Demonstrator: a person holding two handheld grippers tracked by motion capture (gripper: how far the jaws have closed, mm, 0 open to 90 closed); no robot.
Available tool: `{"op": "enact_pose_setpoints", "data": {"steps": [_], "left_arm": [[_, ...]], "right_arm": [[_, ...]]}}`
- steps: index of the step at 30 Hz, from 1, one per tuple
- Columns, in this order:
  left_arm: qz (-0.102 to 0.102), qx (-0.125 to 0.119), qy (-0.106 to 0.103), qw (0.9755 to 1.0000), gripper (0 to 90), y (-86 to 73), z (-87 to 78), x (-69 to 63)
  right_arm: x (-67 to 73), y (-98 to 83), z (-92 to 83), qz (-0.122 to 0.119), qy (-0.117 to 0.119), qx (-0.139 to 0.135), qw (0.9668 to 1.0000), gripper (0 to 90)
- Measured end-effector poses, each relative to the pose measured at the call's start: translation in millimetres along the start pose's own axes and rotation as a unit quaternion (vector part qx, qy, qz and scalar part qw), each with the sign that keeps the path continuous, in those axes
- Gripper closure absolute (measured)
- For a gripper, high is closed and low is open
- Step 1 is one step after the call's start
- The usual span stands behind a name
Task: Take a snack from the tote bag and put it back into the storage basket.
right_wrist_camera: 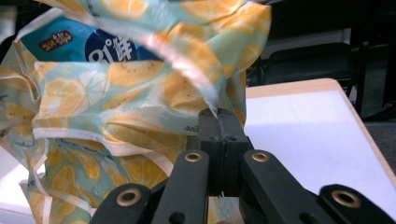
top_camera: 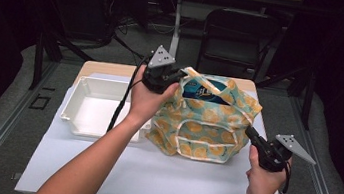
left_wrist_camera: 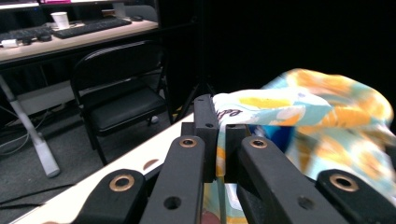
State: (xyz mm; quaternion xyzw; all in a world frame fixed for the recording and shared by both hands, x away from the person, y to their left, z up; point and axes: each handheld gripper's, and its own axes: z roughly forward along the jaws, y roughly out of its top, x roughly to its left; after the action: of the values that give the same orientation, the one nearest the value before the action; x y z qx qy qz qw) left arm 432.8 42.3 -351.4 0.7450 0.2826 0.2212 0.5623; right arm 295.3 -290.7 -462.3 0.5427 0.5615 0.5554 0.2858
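A cloth bag [top_camera: 202, 128] printed with lemons stands on the white-covered table, and a blue packet [top_camera: 205, 89] shows in its open mouth. At the bag's upper left rim, my left gripper [top_camera: 178, 76] is shut on the fabric edge. The left gripper view has its jaws [left_wrist_camera: 219, 114] pressed together with the rim of the bag [left_wrist_camera: 327, 121] between them. My right gripper [top_camera: 249, 131] is shut on the bag's right side, low down. In the right gripper view a pale trim of the bag [right_wrist_camera: 116, 88] runs into its closed jaws [right_wrist_camera: 218, 116], with the blue packet [right_wrist_camera: 88, 46] above.
A white plastic tray [top_camera: 71, 100] lies left of the bag, touching its lower corner. A white sheet [top_camera: 149, 175] covers the table in front. Behind the table stands a black chair [top_camera: 233, 34], and a desk with a keyboard [left_wrist_camera: 88, 27] is farther off.
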Motion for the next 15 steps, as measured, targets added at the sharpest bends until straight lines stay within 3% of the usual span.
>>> {"op": "enact_pose_setpoints", "data": {"steps": [3, 4, 5, 6, 7, 9, 10, 13, 15], "left_arm": [[-0.017, 0.009, -0.012, 0.9997, 89.6, 4.9, 11.6, 15.0], [-0.034, 0.023, -0.013, 0.9991, 89.3, 4.0, 20.7, 24.9], [-0.034, 0.023, -0.013, 0.9991, 88.8, 4.0, 20.7, 24.9], [-0.054, 0.029, -0.023, 0.9979, 88.8, 1.6, 26.0, 31.2], [-0.081, 0.035, -0.036, 0.9955, 87.7, -2.1, 31.5, 38.1], [-0.126, 0.059, -0.062, 0.9884, 83.4, -11.4, 41.5, 50.7], [-0.150, 0.072, -0.080, 0.9829, 81.1, -17.7, 47.1, 56.4], [-0.185, 0.101, -0.091, 0.9733, 68.4, -31.6, 55.0, 65.5], [-0.183, 0.124, -0.084, 0.9717, 65.2, -37.2, 57.7, 67.0]], "right_arm": [[2.2, 1.3, -0.8, -0.014, 0.003, 0.000, 0.9999, 90.0], [4.8, 1.4, -0.1, -0.022, 0.005, -0.003, 0.9997, 90.0], [4.8, 1.4, -0.1, -0.022, 0.005, -0.003, 0.9997, 90.0], [6.0, 1.4, 0.2, -0.024, 0.006, -0.002, 0.9997, 90.0], [7.1, 1.1, 1.1, -0.028, 0.006, -0.003, 0.9996, 90.0], [8.0, 0.5, 2.1, -0.031, 0.007, 0.002, 0.9995, 90.0], [7.8, 0.1, 2.5, -0.030, 0.007, 0.004, 0.9995, 90.0], [5.5, 0.3, 2.2, -0.026, 0.010, 0.003, 0.9996, 90.0], [5.4, 0.2, 2.4, -0.026, 0.012, 0.004, 0.9996, 90.0]]}}
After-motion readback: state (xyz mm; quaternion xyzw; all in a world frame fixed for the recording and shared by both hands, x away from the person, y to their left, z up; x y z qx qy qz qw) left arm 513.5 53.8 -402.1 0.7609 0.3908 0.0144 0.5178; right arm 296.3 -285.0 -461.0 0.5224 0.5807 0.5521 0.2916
